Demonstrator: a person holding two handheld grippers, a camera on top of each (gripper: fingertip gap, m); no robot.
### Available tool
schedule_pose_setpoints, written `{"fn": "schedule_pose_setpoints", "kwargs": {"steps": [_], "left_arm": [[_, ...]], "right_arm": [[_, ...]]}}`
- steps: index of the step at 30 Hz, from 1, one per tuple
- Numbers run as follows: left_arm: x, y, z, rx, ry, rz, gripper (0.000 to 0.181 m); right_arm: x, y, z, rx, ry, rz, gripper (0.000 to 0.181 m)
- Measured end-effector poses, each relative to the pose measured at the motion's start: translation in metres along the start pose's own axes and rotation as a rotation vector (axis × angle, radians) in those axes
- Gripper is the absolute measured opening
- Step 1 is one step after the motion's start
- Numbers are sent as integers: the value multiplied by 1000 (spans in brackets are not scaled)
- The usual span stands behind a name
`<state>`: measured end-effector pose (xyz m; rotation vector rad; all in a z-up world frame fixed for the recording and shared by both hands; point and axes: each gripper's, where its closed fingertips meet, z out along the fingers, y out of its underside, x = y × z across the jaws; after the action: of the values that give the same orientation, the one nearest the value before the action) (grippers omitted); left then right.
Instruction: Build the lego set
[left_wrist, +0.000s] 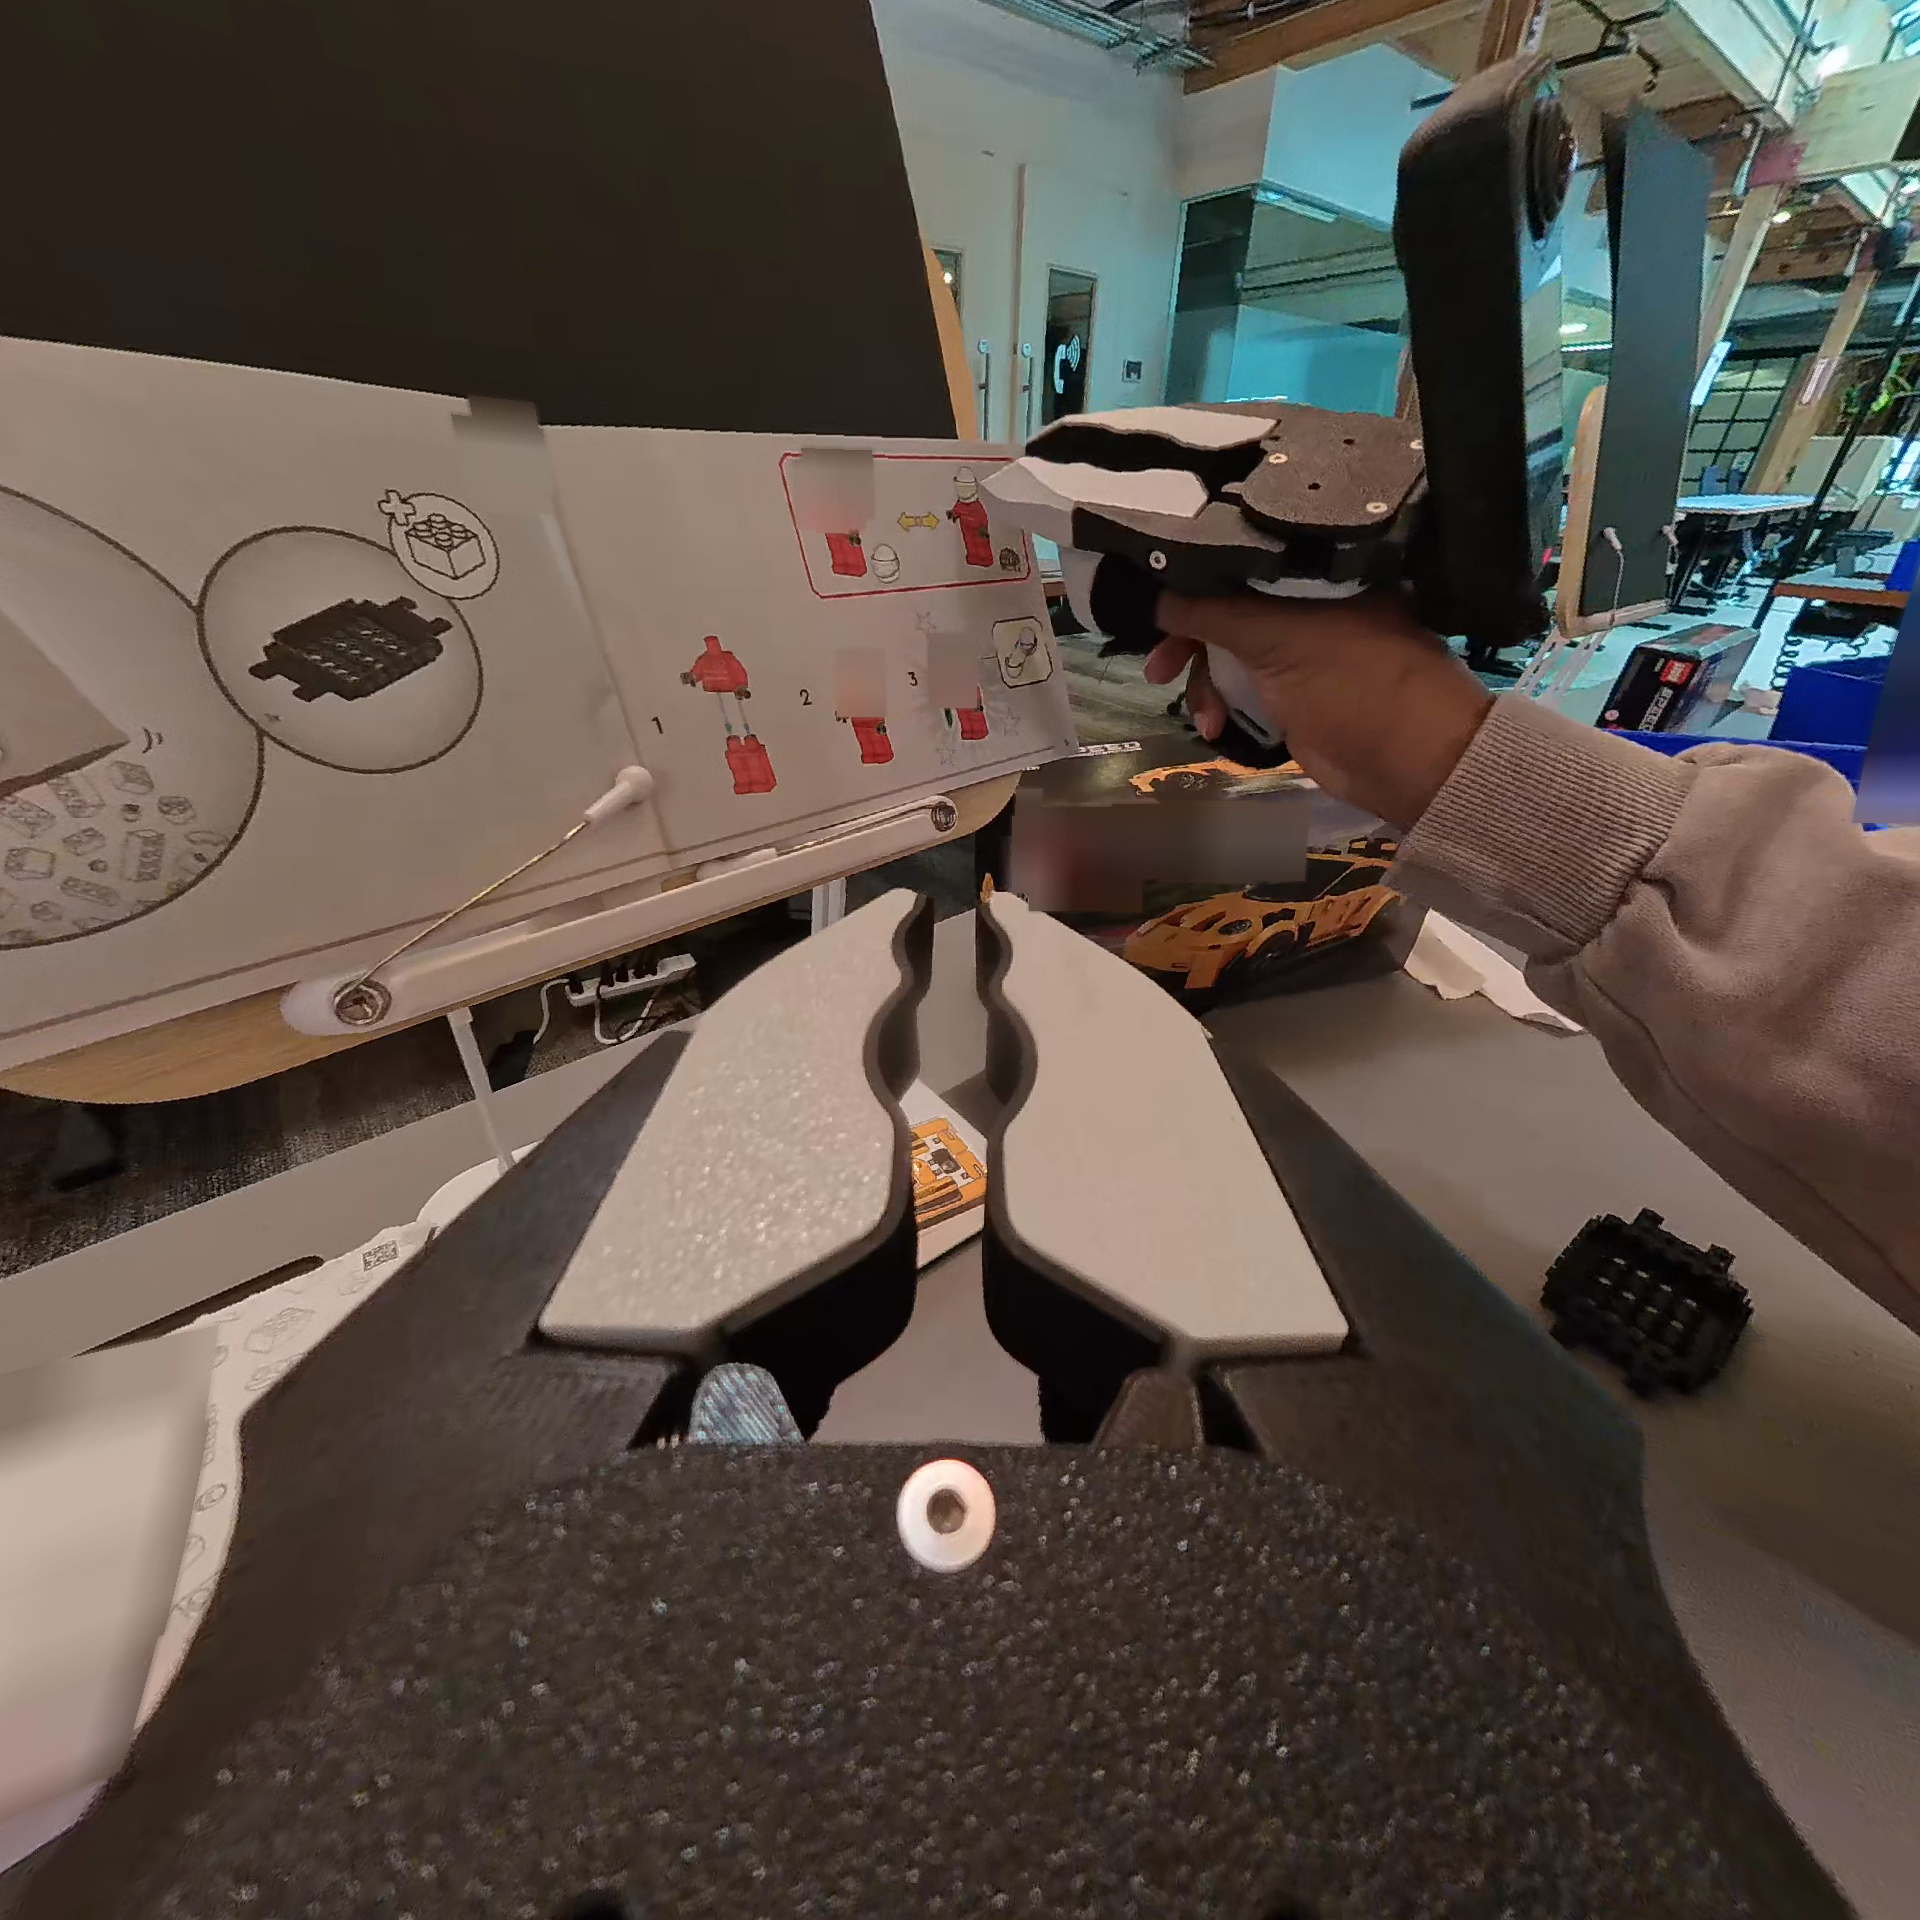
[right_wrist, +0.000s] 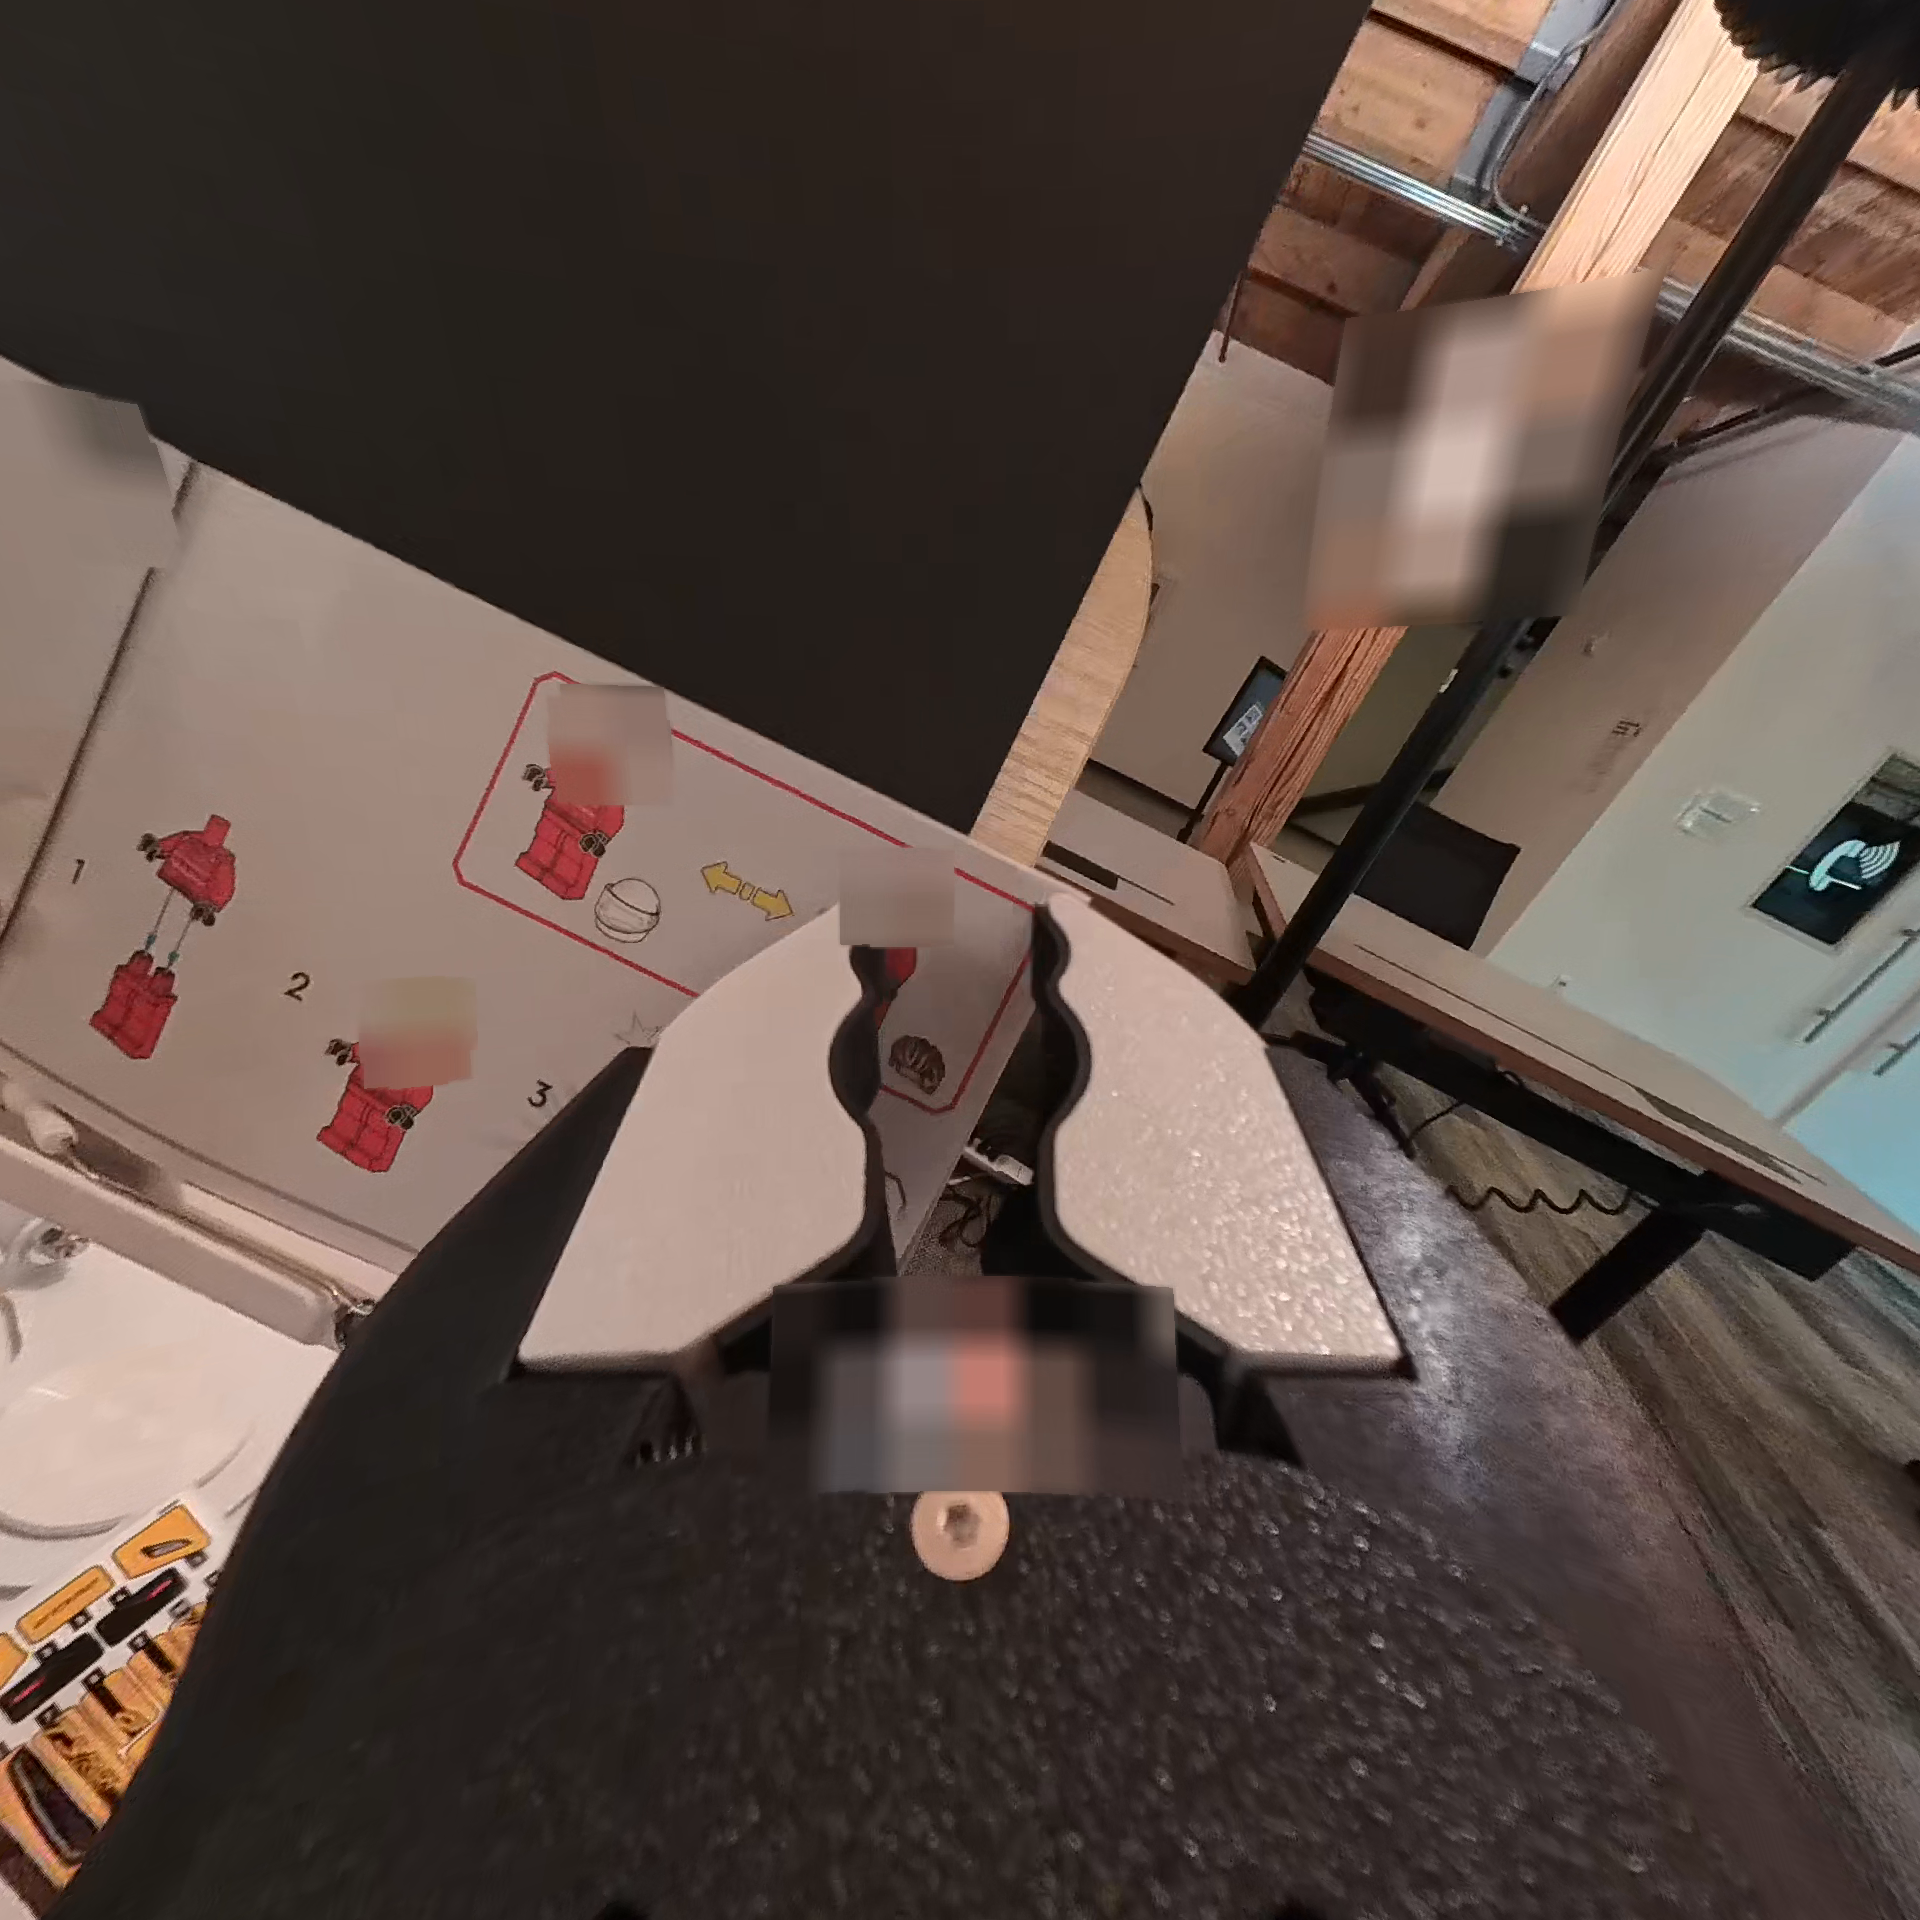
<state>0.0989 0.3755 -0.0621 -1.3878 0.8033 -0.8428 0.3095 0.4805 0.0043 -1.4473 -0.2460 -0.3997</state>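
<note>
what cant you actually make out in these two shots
- Sticker sheet: left wrist view, mostly hidden behind the left gripper and its fingers.
- Instruction booklet: right wrist view, its lower right corner is covered by the right gripper; mosaic patches hide parts of the drawings.
- Lego box: left wrist view, a blurred patch covers its front.
- Black lego piece: its underside is not shown.

I am in an open-plan office with a loft feel: exposed timber beams and metal conduit overhead, wood-look flooring, long desks on dark legs, glass-walled rooms behind. My grey worktop carries an instruction booklet on a stand and a boxed set.
</note>
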Motion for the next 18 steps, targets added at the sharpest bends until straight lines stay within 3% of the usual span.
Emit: {"fn": "schedule_pose_setpoints", "kwargs": {"steps": [4, 7, 9, 11, 13, 18], "left_arm": [[0, 2, 1, -5, 4, -11, 7], [0, 5, 2, -12, 5, -4, 7], [0, 6, 3, -15, 7, -7, 7], [1, 8, 3, -19, 8, -8, 7], [1, 9, 4, -22, 9, -6, 7], [1, 10, 4, -23, 6, -4, 7]], "right_arm": [[-6, 3, -3, 5, -12, -12, 10], [0, -1, -7, 33, 16, 1, 9], [7, -4, -8, 49, 40, 23, 15], [13, -3, -4, 37, 41, 54, 33], [13, 2, 2, 17, 15, 77, 34], [12, 4, 4, 14, 14, 78, 14]]}}
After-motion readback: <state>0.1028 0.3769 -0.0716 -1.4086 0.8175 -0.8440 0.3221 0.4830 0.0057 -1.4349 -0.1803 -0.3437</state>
